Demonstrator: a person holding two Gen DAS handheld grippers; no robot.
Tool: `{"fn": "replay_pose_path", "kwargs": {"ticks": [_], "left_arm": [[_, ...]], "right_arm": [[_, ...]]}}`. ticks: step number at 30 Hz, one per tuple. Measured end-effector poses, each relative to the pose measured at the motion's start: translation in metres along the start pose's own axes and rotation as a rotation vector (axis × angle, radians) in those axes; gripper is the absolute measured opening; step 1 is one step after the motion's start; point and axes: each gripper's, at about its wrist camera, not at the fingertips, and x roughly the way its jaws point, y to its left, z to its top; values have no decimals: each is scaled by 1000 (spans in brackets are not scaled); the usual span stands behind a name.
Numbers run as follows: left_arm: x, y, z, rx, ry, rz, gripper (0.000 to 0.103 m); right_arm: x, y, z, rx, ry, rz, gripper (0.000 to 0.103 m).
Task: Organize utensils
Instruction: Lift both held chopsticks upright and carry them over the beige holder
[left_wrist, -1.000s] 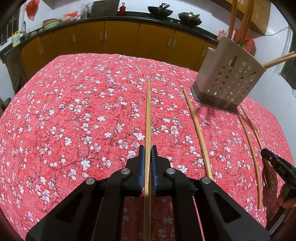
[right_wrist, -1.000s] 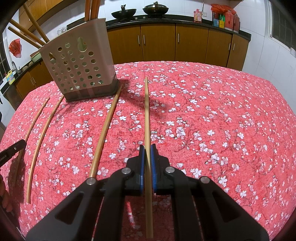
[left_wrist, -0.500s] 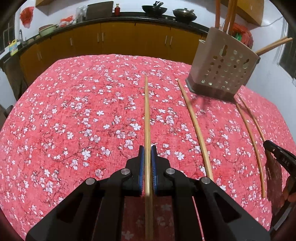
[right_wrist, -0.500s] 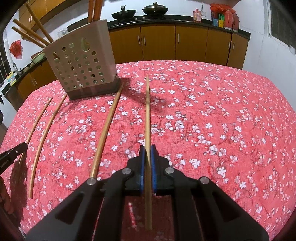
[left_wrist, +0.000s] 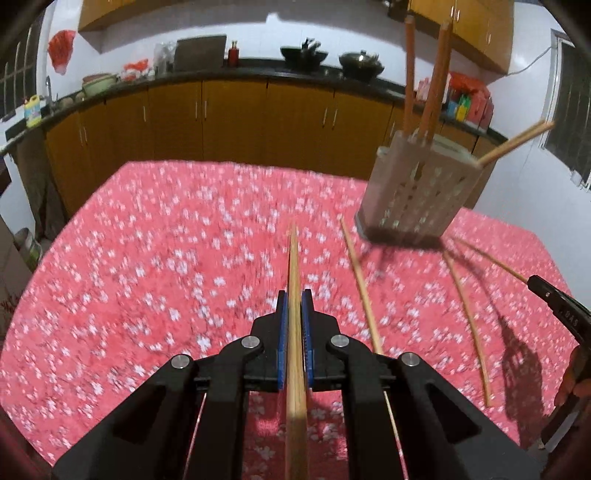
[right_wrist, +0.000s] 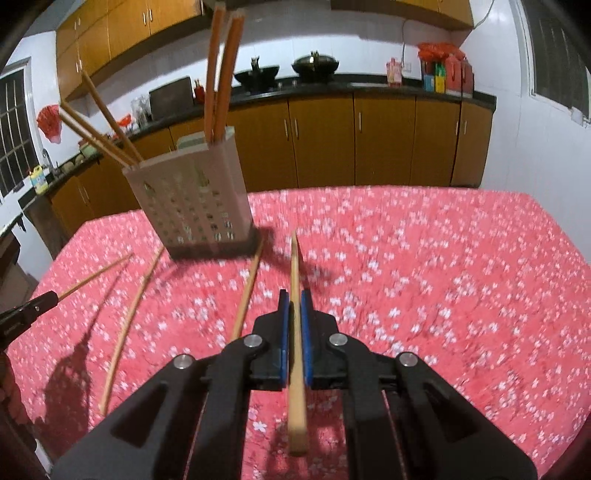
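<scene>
Progress: partly done, by my reading. The perforated utensil holder (right_wrist: 195, 206) already carries several chopsticks; you have one more in each gripper, and three lie loose on the surface (right_wrist: 424, 280).
Left gripper (left_wrist: 294, 306): your fingers are drawn narrow and clamp a bamboo chopstick (left_wrist: 294, 280) along its length; it points forward, clear of the cloth as far as the blur lets me judge.
Right gripper (right_wrist: 294, 306): the fingers pinch a second chopstick (right_wrist: 295, 295) the same way, its blunt end sticking out behind them, its tip aimed just right of the holder's base.
Holder: upright at the far side of the red floral tablecloth, with two reddish chopsticks (right_wrist: 221, 70) standing tall and some paler ones (right_wrist: 99, 125) leaning out to one side.
Left to do: the two held sticks still have to go in; then one loose chopstick (right_wrist: 247, 291) just beside the holder's base, a curved one (right_wrist: 125, 325) further out, and a third (right_wrist: 96, 275) near the other gripper's tip.
Look of the sticks: thin, pale bamboo, long and smooth; two of the loose ones seem bowed, though the fisheye lens may exaggerate that.
Caution: both views are motion-blurred, so fine contact cannot be judged.
</scene>
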Motion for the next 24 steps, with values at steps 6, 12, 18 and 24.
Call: {"fn": "replay_pose_path", "kwargs": {"ticks": [6, 12, 18, 24], "left_arm": [[-27, -7, 23, 23, -96, -15, 8], [-47, -9, 45, 25, -176, -23, 8], [-62, -13, 62, 36, -219, -62, 7], [-88, -31, 87, 55, -293, -142, 7]], "right_arm": [[-26, 0, 23, -2, -96, 16, 7], [-44, 5, 41, -20, -165, 30, 7], [-61, 9, 59, -14, -225, 62, 7], [-96, 13, 96, 20, -304, 187, 7]]}}
